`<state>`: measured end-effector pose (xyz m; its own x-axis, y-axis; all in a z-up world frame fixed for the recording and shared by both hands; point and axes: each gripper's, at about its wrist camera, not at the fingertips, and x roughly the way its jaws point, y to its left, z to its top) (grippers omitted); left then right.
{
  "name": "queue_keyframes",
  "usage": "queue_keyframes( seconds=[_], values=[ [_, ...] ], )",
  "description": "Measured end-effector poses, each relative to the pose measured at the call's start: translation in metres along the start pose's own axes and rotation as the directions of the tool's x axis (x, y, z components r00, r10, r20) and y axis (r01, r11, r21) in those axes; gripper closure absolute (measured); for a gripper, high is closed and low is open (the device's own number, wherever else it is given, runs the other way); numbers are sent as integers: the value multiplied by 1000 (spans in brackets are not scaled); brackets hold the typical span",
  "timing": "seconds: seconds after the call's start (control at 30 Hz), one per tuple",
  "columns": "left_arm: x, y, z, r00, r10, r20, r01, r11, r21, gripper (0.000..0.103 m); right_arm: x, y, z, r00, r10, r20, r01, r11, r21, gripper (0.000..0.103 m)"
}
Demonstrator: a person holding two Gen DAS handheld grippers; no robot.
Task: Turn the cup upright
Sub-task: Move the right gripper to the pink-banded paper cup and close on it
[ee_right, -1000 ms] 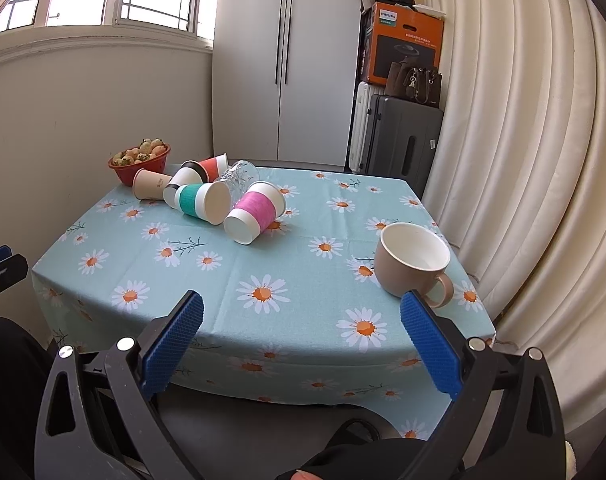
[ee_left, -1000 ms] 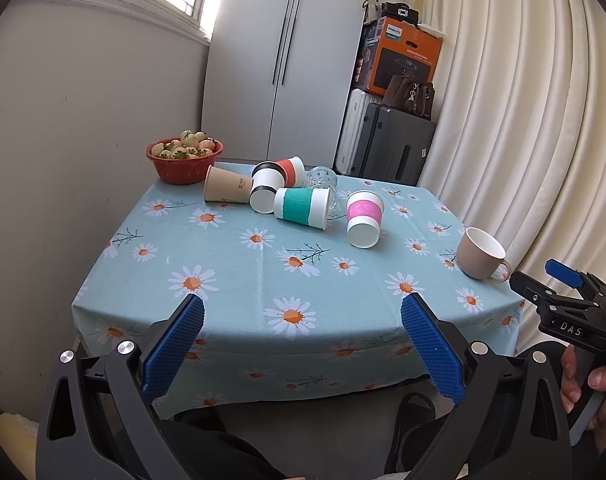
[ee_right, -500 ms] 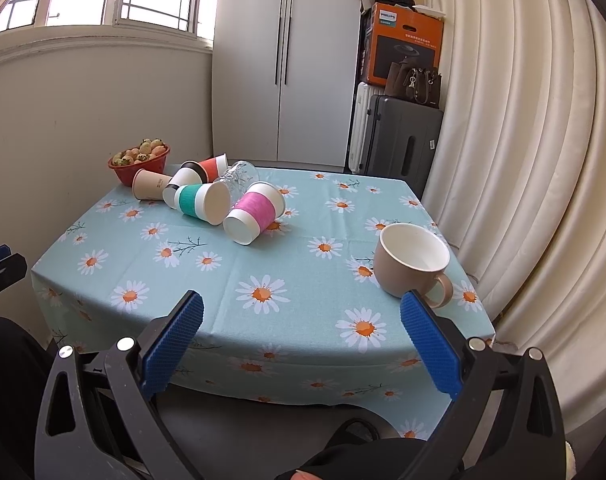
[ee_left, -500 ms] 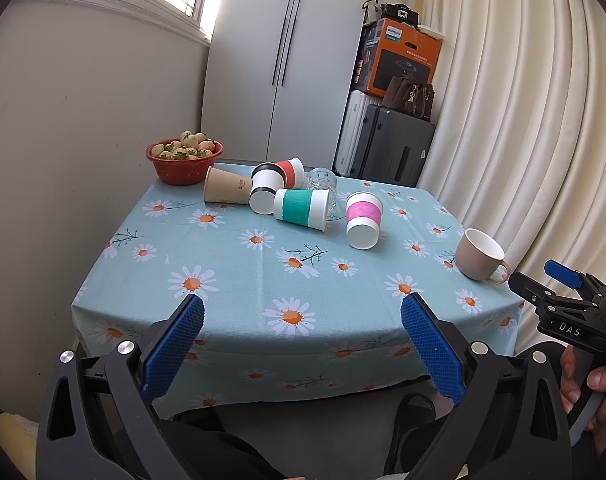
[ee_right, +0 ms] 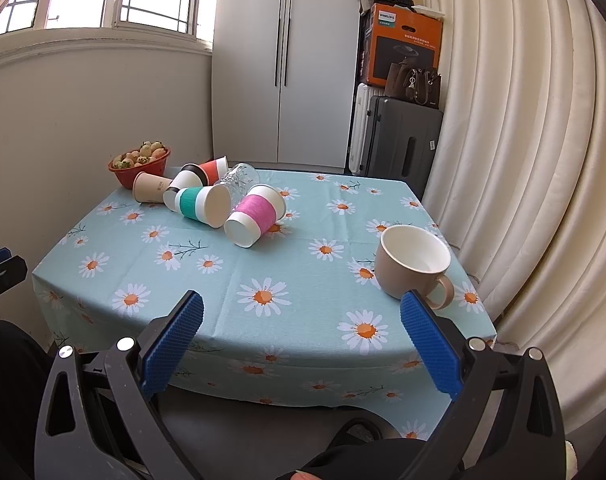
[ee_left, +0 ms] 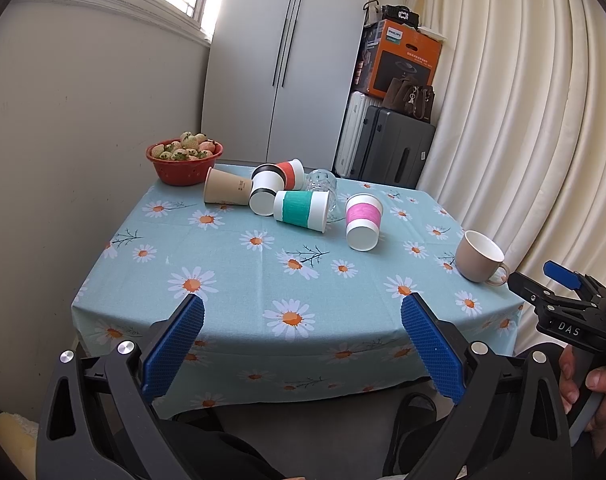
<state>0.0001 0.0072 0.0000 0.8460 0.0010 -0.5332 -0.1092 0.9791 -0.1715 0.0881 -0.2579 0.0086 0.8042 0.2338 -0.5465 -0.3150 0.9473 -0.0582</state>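
Several cups lie on their sides at the back of the daisy tablecloth table (ee_left: 239, 280): a pink-banded cup (ee_left: 363, 221) (ee_right: 256, 216), a green-banded cup (ee_left: 302, 211) (ee_right: 202, 206), a black-banded cup (ee_left: 266, 189), a red-banded cup (ee_left: 290, 173), a plain brown cup (ee_left: 226, 191) and a clear glass (ee_left: 323, 186) (ee_right: 241, 181). A beige mug (ee_left: 479, 256) (ee_right: 412, 266) stands upright at the right. My left gripper (ee_left: 302, 344) is open and empty before the table's front edge. My right gripper (ee_right: 301, 342) is open and empty, near the mug.
A red bowl of strawberries (ee_left: 184, 160) (ee_right: 140, 161) stands at the back left corner. A wall runs along the table's left side, curtains along its right. Suitcases (ee_left: 387, 148) and a wardrobe stand behind the table.
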Motion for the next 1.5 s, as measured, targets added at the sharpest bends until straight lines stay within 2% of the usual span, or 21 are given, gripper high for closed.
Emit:
queue_keyframes(
  seconds=[0.27,0.57,0.77,0.93,1.07,1.27,1.4,1.5],
  values=[
    [2,3,6,1000,-29,-10,28,999,-39,6,4,-3,4,1000,14,-15,-13,1000,27,5],
    [6,11,21,997,-80,-3,80,994,-74,6,22,-23,17,991,115,-70,-104,983,150,5],
    [28,17,37,998,-58,-32,56,996,-69,6,48,-26,39,983,162,-84,-144,972,187,5],
    [57,23,57,996,-49,-77,45,997,-63,6,83,-25,56,963,240,-126,-204,947,247,5],
    [82,30,75,991,-71,-116,61,995,-83,7,113,-20,72,952,266,-153,-226,944,239,5],
    [123,26,98,972,-158,-174,142,984,-104,7,163,-10,103,910,360,-205,-305,918,255,9],
    [153,22,106,943,-226,-246,200,972,-127,7,204,-5,117,865,421,-271,-339,891,302,13],
    [173,22,107,916,-283,-283,246,956,-160,7,238,-5,120,817,476,-326,-352,859,371,15]
  ],
)
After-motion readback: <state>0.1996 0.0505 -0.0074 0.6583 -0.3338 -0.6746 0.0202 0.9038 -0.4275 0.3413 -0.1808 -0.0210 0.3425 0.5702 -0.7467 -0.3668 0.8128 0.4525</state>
